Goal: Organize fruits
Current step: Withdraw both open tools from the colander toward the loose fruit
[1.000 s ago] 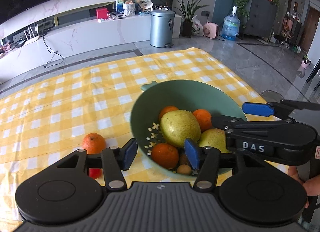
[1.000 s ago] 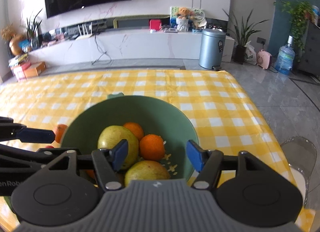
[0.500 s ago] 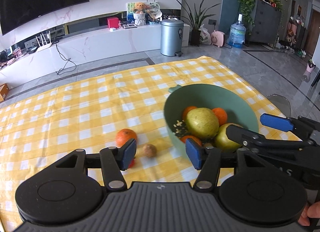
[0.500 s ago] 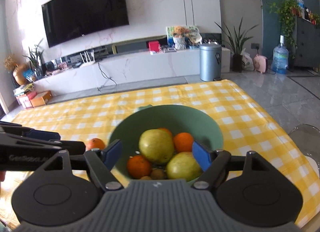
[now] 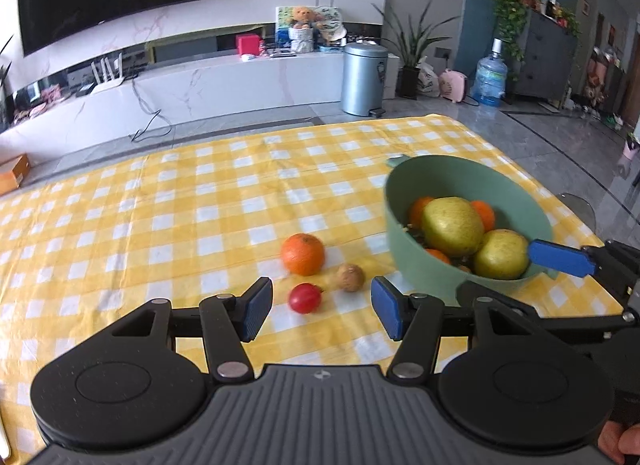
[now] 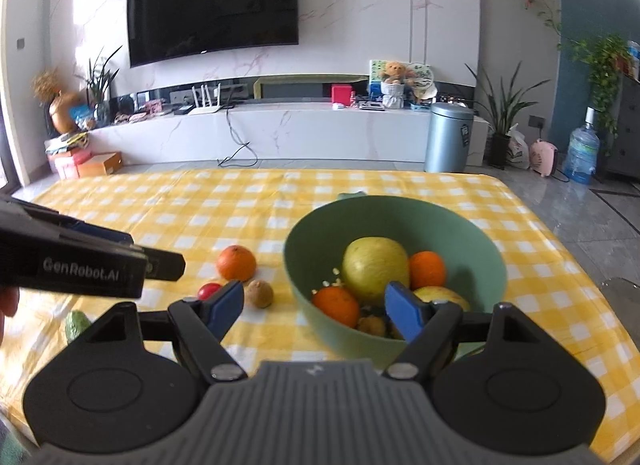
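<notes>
A green bowl stands on the yellow checked cloth, holding two yellow-green pears, several oranges and small brown fruits. To its left, an orange, a red tomato and a small brown fruit lie on the cloth. My left gripper hovers open just short of the tomato, with nothing between its pads. My right gripper is open in front of the bowl, its right pad over the near rim, and it holds nothing. The same loose orange, tomato and brown fruit show in the right wrist view.
A green fruit lies near the cloth's front left, below the left gripper's body. The table's right edge runs close past the bowl, with a glass chair beyond it. Open checked cloth stretches behind and left of the loose fruit.
Both grippers have drawn back from the bowl and the left has shifted leftward. The loose orange, tomato and brown fruit now sit ahead of it. The right jaws stand wider.
</notes>
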Demonstrator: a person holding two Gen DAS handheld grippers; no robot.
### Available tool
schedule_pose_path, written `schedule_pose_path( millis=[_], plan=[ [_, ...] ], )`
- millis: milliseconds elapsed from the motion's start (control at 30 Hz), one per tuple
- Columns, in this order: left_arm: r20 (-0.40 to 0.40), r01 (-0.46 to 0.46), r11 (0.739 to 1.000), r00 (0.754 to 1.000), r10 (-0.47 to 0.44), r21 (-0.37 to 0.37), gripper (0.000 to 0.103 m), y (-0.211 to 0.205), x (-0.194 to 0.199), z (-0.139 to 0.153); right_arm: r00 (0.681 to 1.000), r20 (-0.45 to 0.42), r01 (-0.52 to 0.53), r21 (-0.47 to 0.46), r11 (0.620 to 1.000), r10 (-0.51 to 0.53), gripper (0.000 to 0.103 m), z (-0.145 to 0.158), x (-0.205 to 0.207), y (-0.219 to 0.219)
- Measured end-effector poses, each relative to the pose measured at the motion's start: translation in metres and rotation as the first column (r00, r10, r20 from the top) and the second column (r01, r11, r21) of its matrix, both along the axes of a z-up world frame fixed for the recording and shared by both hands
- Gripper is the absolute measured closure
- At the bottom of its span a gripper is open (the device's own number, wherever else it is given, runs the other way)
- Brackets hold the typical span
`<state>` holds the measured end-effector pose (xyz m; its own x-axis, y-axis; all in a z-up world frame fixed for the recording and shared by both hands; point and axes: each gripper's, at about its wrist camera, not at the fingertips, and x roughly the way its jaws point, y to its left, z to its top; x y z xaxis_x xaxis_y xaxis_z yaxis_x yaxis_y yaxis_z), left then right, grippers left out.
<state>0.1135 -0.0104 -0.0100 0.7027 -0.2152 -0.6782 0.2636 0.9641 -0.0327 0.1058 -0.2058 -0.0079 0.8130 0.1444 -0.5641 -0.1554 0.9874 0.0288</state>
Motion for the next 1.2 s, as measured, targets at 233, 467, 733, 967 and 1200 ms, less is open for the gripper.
schedule_pose_path(
  millis=[233, 467, 733, 967, 1200],
  plan=[
    [-0.031, -0.038, 0.999, 0.999, 0.037, -0.021, 0.036, 0.021, 0.009, -0.016, 0.999, -0.02, -0.043, -0.032, 0.999, 0.042, 0.028, -0.01, 0.007, 0.018],
    [-0.046, -0.05, 0.997, 0.998, 0.047, -0.063, 0.036, 0.036, 0.015, -0.025, 0.994, -0.037, -0.102, -0.069, 0.992, 0.1, 0.035, -0.02, 0.017, 0.037],
    [-0.079, -0.059, 0.993, 0.996, 0.051, -0.103, 0.036, 0.047, 0.022, -0.036, 0.984, -0.061, -0.176, -0.114, 0.978, 0.17, 0.051, -0.031, 0.032, 0.064],
    [-0.125, -0.08, 0.986, 0.99, 0.062, -0.145, 0.039, 0.055, 0.03, -0.046, 0.979, -0.103, -0.187, -0.146, 0.971, 0.173, 0.059, -0.048, 0.048, 0.075],
    [-0.139, -0.072, 0.981, 0.989, 0.047, -0.181, 0.047, 0.056, 0.036, -0.058, 0.982, -0.116, -0.167, -0.157, 0.973, 0.15, 0.068, -0.063, 0.062, 0.081]
  ],
)
